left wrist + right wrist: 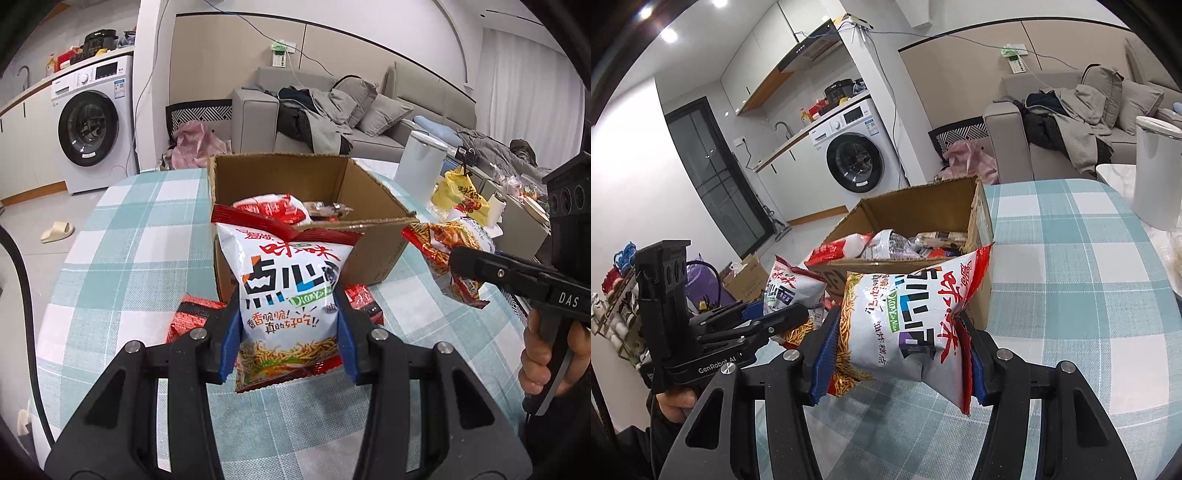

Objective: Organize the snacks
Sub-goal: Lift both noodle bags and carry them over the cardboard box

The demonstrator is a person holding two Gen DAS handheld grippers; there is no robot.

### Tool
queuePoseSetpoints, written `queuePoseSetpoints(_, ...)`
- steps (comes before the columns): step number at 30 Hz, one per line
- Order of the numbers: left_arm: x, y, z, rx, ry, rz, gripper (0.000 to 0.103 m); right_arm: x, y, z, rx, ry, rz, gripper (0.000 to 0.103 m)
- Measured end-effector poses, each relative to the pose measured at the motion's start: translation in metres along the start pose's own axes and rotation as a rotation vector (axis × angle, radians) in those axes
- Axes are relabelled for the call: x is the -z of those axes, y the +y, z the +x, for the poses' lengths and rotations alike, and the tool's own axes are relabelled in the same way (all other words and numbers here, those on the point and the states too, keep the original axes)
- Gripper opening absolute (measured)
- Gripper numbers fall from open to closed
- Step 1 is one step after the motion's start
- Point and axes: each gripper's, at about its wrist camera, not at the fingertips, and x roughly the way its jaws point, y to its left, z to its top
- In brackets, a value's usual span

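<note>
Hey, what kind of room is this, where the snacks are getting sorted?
Most likely a small flat's open living and kitchen space. A grey sofa piled with clothes sits behind the checked table, and a washing machine stands under a kitchen counter with a tap.

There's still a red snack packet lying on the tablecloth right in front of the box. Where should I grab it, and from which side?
Judging by its pose, take the red packet by its free edge on the side away from the cardboard box, coming from above with fingers angled down. It lies flat on the table against the box, so only the near edge offers a pinch.
</note>
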Motion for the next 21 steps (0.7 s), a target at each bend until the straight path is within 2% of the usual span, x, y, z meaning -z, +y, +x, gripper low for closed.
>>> queuePoseSetpoints(21,-0.040,0.005,-0.007,-0.015,-0.061,-0.026,0.041,-0.031,0.014,0.004,0.050,-0.052,-0.003,0.058)
